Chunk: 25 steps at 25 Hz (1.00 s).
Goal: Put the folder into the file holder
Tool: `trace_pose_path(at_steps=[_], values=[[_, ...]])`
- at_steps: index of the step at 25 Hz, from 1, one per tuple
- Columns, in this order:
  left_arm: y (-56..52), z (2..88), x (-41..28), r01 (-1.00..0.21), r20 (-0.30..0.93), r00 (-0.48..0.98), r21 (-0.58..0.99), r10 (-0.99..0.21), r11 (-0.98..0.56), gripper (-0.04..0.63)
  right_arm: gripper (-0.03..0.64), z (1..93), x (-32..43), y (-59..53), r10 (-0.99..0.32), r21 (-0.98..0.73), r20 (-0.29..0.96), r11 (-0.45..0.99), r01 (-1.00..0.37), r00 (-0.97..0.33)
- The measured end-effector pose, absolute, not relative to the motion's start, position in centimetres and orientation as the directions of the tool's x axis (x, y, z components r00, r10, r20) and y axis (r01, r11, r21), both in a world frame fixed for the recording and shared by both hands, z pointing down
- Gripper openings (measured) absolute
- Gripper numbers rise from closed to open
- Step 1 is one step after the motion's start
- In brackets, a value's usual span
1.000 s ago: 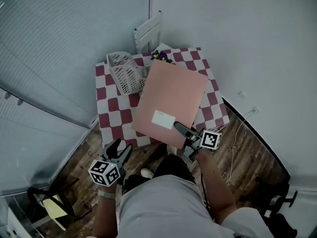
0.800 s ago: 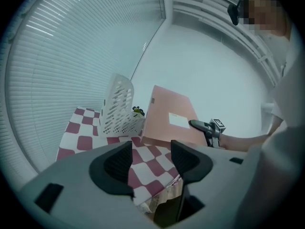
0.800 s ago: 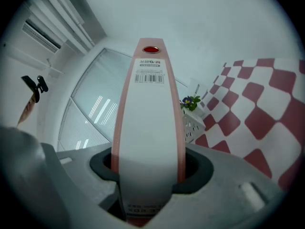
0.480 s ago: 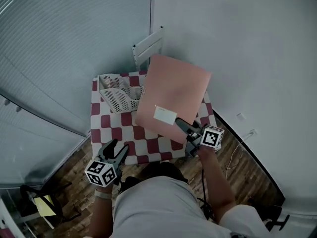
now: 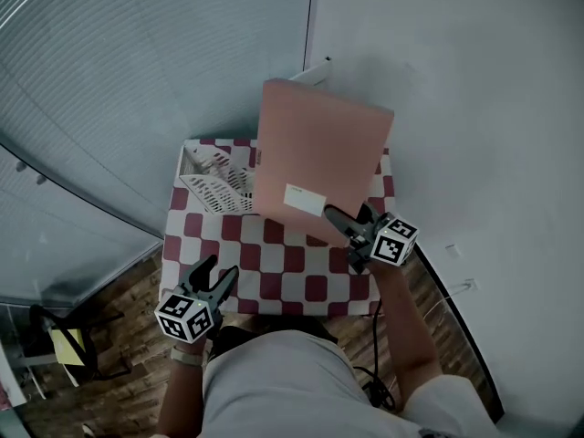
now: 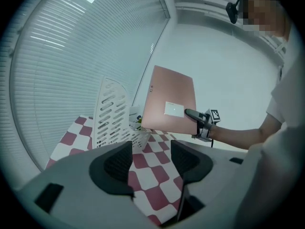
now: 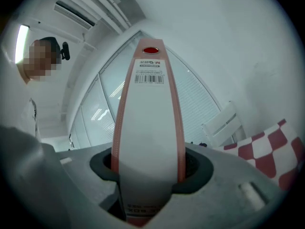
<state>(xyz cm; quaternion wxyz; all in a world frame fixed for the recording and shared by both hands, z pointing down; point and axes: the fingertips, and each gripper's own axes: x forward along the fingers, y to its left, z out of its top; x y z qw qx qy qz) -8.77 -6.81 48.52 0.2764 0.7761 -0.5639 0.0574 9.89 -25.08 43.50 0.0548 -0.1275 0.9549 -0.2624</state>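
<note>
Rigid pink box folder (image 5: 319, 158), likely light, raised near the white file holder (image 5: 217, 185); right gripper (image 5: 339, 222) pinches its spine's lower end, a sound hold; left gripper (image 5: 219, 270) jaws apart, empty

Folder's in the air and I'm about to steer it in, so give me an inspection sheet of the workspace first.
Surface: red-and-white checkered tablecloth.
Job's things: pink folder held in the air, tilted; white file holder at back left.
Clutter: small thing behind file holder, too small to tell.
Grippers: right gripper shut on folder's spine; left gripper open, empty, near front edge.
Cables: dark cable hanging below right gripper.
Surroundings: blinds left, white wall, wood floor.
</note>
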Motion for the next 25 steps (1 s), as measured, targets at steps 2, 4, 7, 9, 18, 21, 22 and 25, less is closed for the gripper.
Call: trace_pose_path(at_steps=[2,4,7,9,18,21,22,25], values=[[-7.2,48.5,-8.4,-0.912,0.403,0.331,0.369,-0.853,-0.180,0.233,0.261,43.1,9.3,-26.3,-0.231,-0.481,-0.048,0.858,-0.181,-0.972],[-7.6,48.4,-7.9,-0.915,0.407,0.309,0.372,-0.860,-0.152,0.233,0.261,42.8,8.6,-27.4,-0.193,-0.441,-0.053,0.885,-0.151,-0.980],[-8.3,48.5,-7.4,-0.922,0.418,0.288,0.364,-0.862,-0.132,0.233,0.261,42.5,7.6,-28.9,-0.143,-0.377,-0.067,0.920,-0.107,-0.988],[-8.6,48.6,-7.1,-0.926,0.423,0.273,0.360,-0.864,-0.116,0.233,0.261,42.3,7.0,-29.7,-0.104,-0.337,-0.082,0.939,-0.071,-0.991],[-8.7,49.5,-6.8,-0.932,0.456,0.233,0.357,-0.859,-0.062,0.233,0.261,42.9,3.2,-31.1,0.061,-0.190,-0.089,0.979,0.077,-0.994],[-8.5,50.0,-7.0,-0.931,0.469,0.226,0.362,-0.853,-0.048,0.233,0.261,43.4,1.9,-31.1,0.104,-0.145,-0.074,0.983,0.114,-0.992],[-8.5,50.2,-7.2,-0.930,0.472,0.223,0.364,-0.853,-0.042,0.233,0.261,43.6,1.3,-31.2,0.116,-0.138,-0.073,0.982,0.126,-0.991],[-8.5,50.7,-7.4,-0.926,0.484,0.224,0.377,-0.846,-0.030,0.233,0.261,44.0,0.0,-31.1,0.143,-0.140,-0.083,0.978,0.153,-0.986]])
